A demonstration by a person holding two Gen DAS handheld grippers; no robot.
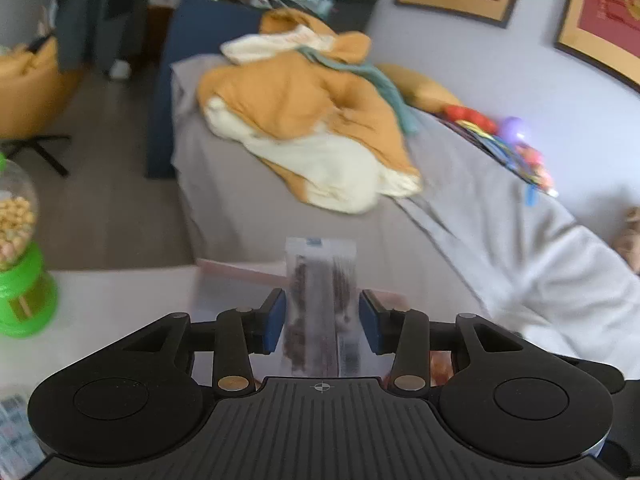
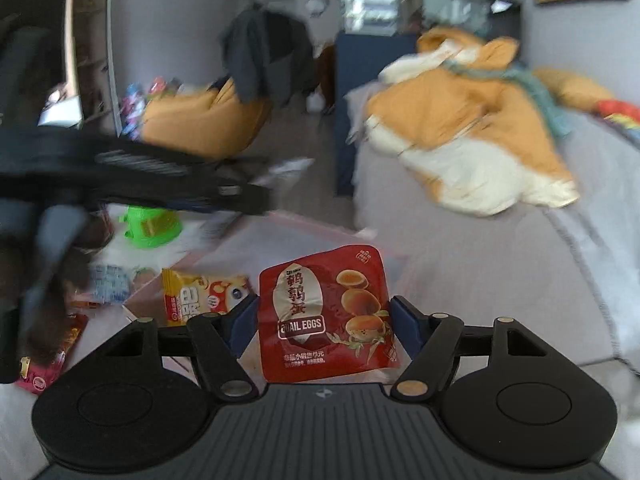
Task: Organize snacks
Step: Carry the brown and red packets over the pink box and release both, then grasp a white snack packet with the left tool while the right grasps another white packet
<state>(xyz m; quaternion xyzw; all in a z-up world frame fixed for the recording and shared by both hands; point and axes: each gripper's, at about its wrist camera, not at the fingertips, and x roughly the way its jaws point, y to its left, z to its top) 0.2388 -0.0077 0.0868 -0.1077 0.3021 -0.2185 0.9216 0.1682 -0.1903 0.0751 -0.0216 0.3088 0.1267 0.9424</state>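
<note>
My left gripper (image 1: 322, 320) is shut on a clear snack packet (image 1: 320, 304) with dark strips inside, held upright above a clear pink-rimmed box (image 1: 236, 270). My right gripper (image 2: 324, 322) is shut on a red quail eggs packet (image 2: 326, 316), held above the same box (image 2: 320, 232). A yellow-and-white snack pack (image 2: 200, 298) lies in the box to the left of it. The left gripper shows in the right wrist view as a blurred dark shape (image 2: 132, 176) at the left.
A green candy dispenser (image 1: 20, 248) stands on the white table (image 1: 120, 300) at the left. More snack packets (image 2: 104, 284) lie on the table. A grey bed (image 1: 320, 208) with an orange plush (image 1: 304, 120) lies beyond.
</note>
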